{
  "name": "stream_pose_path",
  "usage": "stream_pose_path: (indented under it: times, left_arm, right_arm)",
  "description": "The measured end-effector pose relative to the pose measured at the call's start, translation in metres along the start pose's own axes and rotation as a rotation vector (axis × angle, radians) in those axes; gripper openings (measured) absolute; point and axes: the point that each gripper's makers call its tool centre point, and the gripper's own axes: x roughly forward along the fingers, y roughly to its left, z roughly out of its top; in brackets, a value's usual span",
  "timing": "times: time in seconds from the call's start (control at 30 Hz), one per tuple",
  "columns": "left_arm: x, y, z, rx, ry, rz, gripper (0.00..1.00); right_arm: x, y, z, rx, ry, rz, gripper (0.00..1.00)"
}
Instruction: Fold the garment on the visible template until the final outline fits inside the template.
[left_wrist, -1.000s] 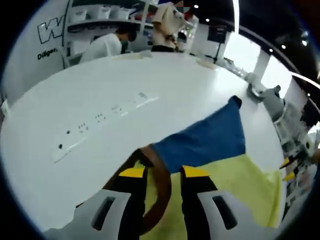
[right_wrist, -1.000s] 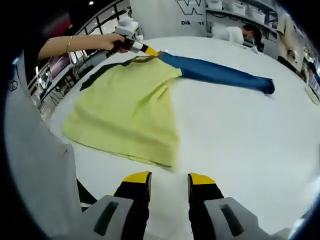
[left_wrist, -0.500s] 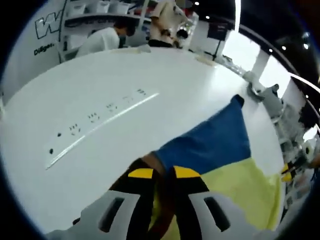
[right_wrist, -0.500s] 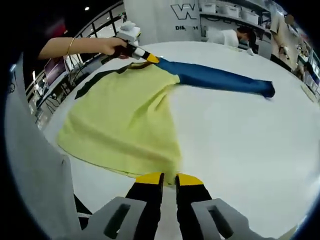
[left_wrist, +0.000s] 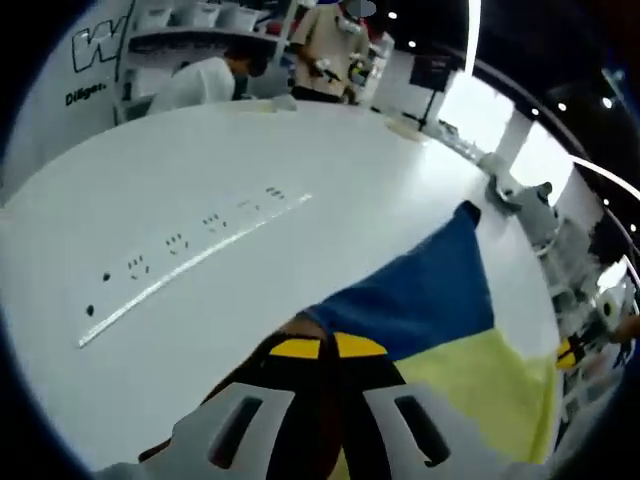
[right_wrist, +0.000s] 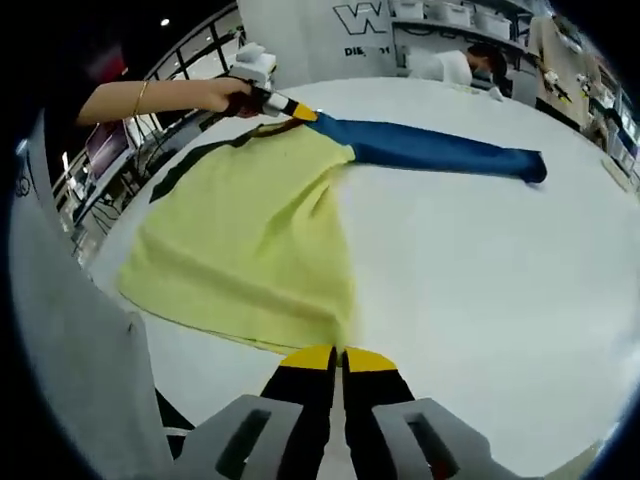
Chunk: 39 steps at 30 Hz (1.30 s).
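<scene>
**Garment pinched at collar and hem on the white tabletop**

The garment (right_wrist: 255, 235), a yellow top with a blue sleeve (right_wrist: 435, 150) and a dark collar band, lies spread flat on the white tabletop (right_wrist: 480, 300). In the right gripper view its yellow body sits toward the tabletop's left edge, while the sleeve stretches straight out across the surface toward the far right edge.

The left gripper (left_wrist: 318, 349) has its yellow-tipped jaws pressed together on the collar, where the blue sleeve meets the yellow body. In the right gripper view the same tool (right_wrist: 290, 107) is seen at the far corner of the garment, held by a hand (right_wrist: 228, 92) with a thin bracelet on the wrist.

The right gripper (right_wrist: 338, 358) is clenched on the near hem of the yellow body, at its lower corner, jaws touching with the cloth edge between them.

A long white strip with small dark marks (left_wrist: 190, 260) lies on the tabletop beyond the garment in the left gripper view. People (left_wrist: 210, 80) stand at the tabletop's far edge, before shelves.
</scene>
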Motion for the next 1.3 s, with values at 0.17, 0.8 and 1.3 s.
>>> stream_pose_path:
  times: [0.17,0.8,1.3]
  left_arm:
    - [0.004,0.006,0.005,-0.011,-0.002,-0.002,0.01]
    - [0.038,0.015,0.023,-0.108,-0.022,0.014,0.01]
    - [0.031,0.002,0.025,-0.051,-0.018,0.021,0.03]
  right_arm:
    - [-0.004,0.004,-0.003,0.07,-0.018,0.009,0.0]
    - [-0.02,0.038,-0.031,0.332,-0.006,0.069,0.0]
    - [-0.015,0.032,-0.029,0.245,0.008,0.05,0.0]
